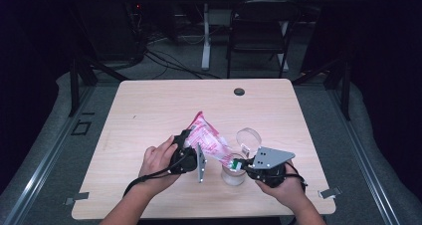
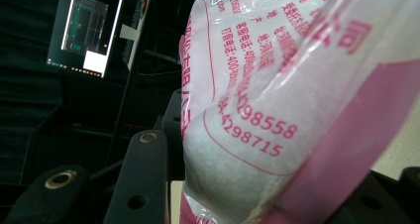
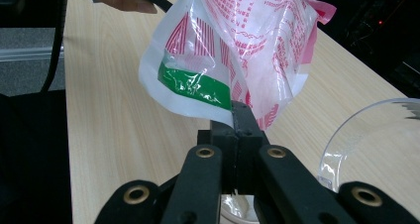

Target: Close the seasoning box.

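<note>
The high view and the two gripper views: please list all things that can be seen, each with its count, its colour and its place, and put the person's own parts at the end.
Bag: one, clear plastic with pink and red print and a green band, white grains inside; held tilted above the table, low end over the cup.
Cup: one, clear; front centre of the table, below the bag's low end.
Lid: one, clear, round; just behind the cup.
Table: one, light wood; a dark round hole near its far edge.
Chair: one, black; on the floor beyond the table.
Left gripper: black, clamps the bag's upper part.
Right gripper: black with a grey plate, pinches the bag's low edge.
Hands: two, at the near edge.
</note>
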